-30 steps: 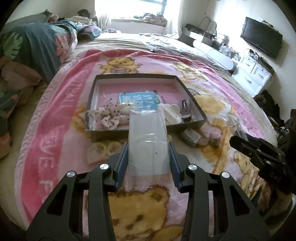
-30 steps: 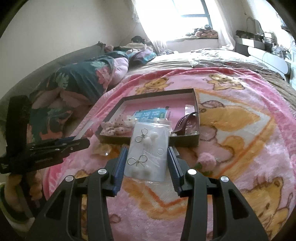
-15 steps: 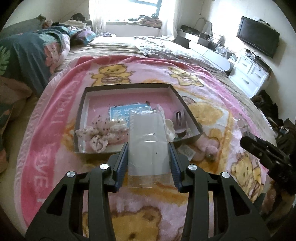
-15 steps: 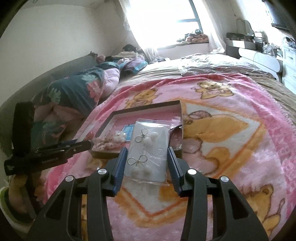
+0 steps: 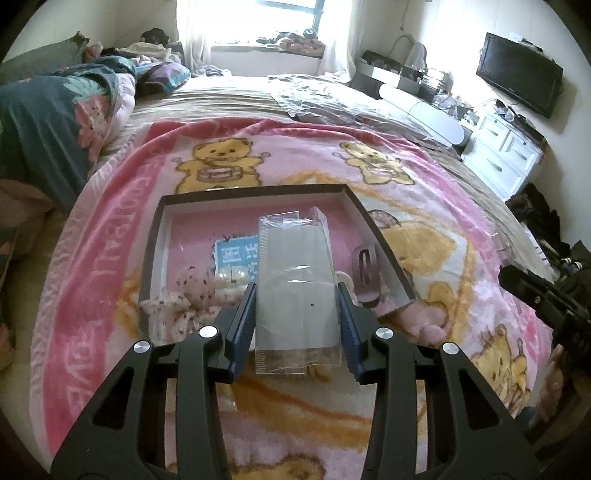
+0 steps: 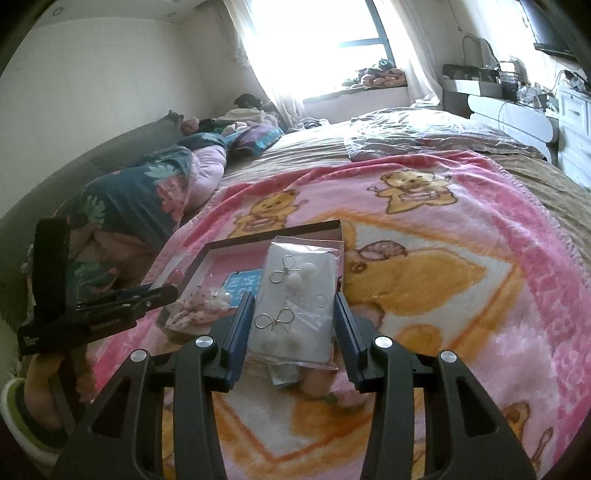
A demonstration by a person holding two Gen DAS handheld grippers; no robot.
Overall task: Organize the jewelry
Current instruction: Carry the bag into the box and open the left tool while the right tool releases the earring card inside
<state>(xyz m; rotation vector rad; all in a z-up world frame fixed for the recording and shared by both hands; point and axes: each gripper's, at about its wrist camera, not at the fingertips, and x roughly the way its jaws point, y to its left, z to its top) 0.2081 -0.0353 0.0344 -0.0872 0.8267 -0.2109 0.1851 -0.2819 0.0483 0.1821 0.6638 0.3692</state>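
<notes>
- Daylight entered through the window (image 5: 280,22) at the top centre of the left wrist view; the pane was blown out to white.
- The same window (image 6: 332,44) glared more strongly in the right wrist view, washing out the curtain beside it.
- The pink blanket (image 5: 424,229) was evenly lit, with soft, faint shadows.
- Fisheye distortion bent both frames; corners were black.
- The right wrist view looked slightly hazy and softer than the left.
</notes>
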